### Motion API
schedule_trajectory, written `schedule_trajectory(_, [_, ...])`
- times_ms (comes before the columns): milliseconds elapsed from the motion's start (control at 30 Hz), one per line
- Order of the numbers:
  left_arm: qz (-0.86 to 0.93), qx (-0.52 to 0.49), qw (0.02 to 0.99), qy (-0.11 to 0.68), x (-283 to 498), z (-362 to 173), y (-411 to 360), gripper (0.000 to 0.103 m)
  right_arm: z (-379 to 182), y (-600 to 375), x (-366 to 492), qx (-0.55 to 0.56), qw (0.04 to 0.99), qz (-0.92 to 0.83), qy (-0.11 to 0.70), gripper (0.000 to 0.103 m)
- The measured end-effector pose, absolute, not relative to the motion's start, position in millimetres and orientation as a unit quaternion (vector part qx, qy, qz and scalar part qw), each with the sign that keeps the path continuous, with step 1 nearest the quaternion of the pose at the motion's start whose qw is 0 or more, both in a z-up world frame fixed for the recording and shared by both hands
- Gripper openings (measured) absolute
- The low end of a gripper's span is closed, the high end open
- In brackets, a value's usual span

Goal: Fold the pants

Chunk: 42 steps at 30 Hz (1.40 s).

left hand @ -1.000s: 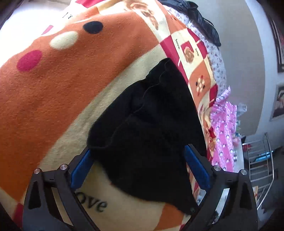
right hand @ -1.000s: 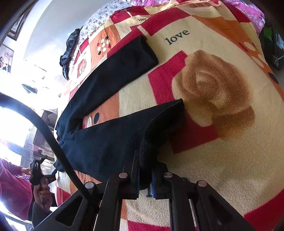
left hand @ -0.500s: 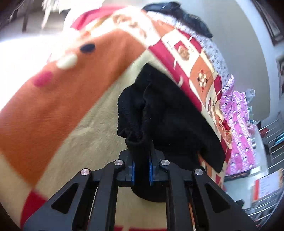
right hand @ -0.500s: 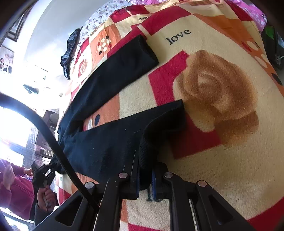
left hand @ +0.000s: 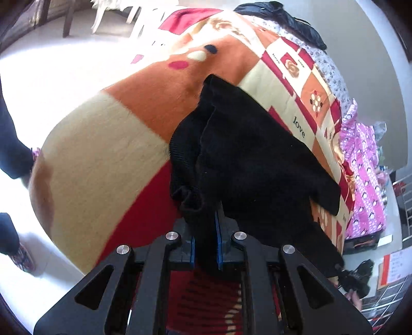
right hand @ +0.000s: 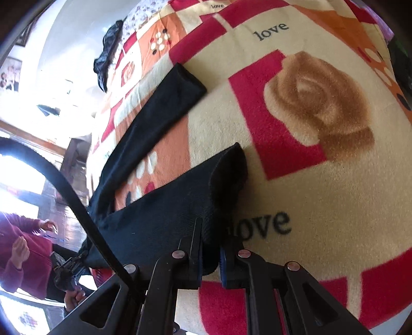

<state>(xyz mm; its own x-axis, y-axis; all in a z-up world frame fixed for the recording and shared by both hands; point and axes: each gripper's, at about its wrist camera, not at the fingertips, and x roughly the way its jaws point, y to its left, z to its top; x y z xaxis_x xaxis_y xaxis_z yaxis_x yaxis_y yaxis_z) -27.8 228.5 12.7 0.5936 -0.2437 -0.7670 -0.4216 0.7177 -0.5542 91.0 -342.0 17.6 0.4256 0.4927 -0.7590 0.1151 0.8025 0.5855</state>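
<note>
Both grips set: left gripper (left hand: pixel 205 241) jaws clamp the pants (left hand: pixel 247 165) waistband, right gripper (right hand: pixel 210 260) jaws a leg hem. Keep fabric taut; lay this leg squarely over the far leg (right hand: pixel 154 113).

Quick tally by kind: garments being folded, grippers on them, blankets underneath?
Pants: 1
Grippers, left and right, both clamped on the pants: 2
Blanket: 1
Total: 4

patterned fleece blanket (right hand: pixel 322 195) covers bed; pink printed cloth (left hand: pixel 365 165) beside it, black garment (left hand: pixel 280 18) at far end, person in maroon sleeve (right hand: pixel 23 247).
</note>
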Motion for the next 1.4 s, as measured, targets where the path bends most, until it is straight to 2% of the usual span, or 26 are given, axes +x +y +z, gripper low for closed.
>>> schedule_trajectory(33, [0.064, -0.374, 0.808, 0.450, -27.3, 10.0, 228.8, 0.018, 13.4, -342.5, 93.5, 0.286, 0.789, 0.111, 0.532, 0.008])
schedule_trajectory(100, [0.069, -0.373, 0.810, 0.448, -25.3, 9.0, 231.4, 0.019, 8.5, -342.0, 98.0, 0.282, 0.787, 0.116, 0.537, 0.008])
schedule_trajectory(167, [0.076, -0.356, 0.816, 0.449, -24.5, 12.9, 232.8, 0.028, 8.7, -344.7, 99.3, 0.289, 0.777, 0.122, 0.545, 0.012])
schedule_trajectory(233, [0.094, -0.336, 0.825, 0.445, -24.5, 19.2, 234.8, 0.047, 15.4, -357.0, 97.4, 0.290, 0.779, 0.090, 0.548, 0.021])
schedule_trajectory(300, [0.136, -0.323, 0.832, 0.431, -33.5, 26.4, 244.2, 0.060, 30.7, -370.8, 98.5, 0.271, 0.803, 0.031, 0.530, 0.027])
schedule_trajectory(400, [0.173, -0.332, 0.831, 0.412, -41.6, 31.0, 261.5, 0.060, 50.9, -378.6, 117.1, 0.289, 0.823, 0.033, 0.488, 0.034])
schedule_trajectory(533, [0.156, -0.342, 0.842, 0.386, -32.9, 51.3, 272.9, 0.060, 60.2, -365.2, 179.0, 0.321, 0.814, 0.091, 0.475, 0.035])
schedule_trajectory(733, [0.107, -0.315, 0.867, 0.371, 14.8, 81.0, 263.8, 0.060, 60.8, -341.4, 277.0, 0.281, 0.815, 0.099, 0.496, 0.035])
schedule_trajectory(933, [0.086, -0.325, 0.854, 0.396, 37.2, 58.0, 248.5, 0.060, 19.5, -327.6, 324.1, 0.192, 0.784, 0.082, 0.584, 0.036])
schedule_trajectory(1067, [0.080, -0.336, 0.840, 0.419, 40.7, 36.3, 239.3, 0.060, 14.7, -321.6, 317.8, 0.168, 0.803, 0.102, 0.563, 0.036])
schedule_trajectory(1100, [0.079, -0.339, 0.839, 0.419, 39.3, 35.0, 238.3, 0.060, 14.7, -316.0, 314.3, 0.158, 0.806, 0.107, 0.561, 0.033])
schedule_trajectory(1133, [0.081, -0.339, 0.838, 0.419, 38.0, 34.8, 237.6, 0.060, 14.0, -310.8, 308.8, 0.152, 0.804, 0.122, 0.561, 0.016])
schedule_trajectory(1167, [0.082, -0.339, 0.838, 0.419, 36.8, 35.9, 236.5, 0.060, 11.3, -303.5, 307.0, 0.157, 0.794, 0.146, 0.569, 0.006])
schedule_trajectory(1400, [0.089, -0.328, 0.844, 0.414, 27.3, 48.3, 241.2, 0.060, 31.6, -321.5, 254.3, 0.191, 0.820, 0.121, 0.526, 0.006])
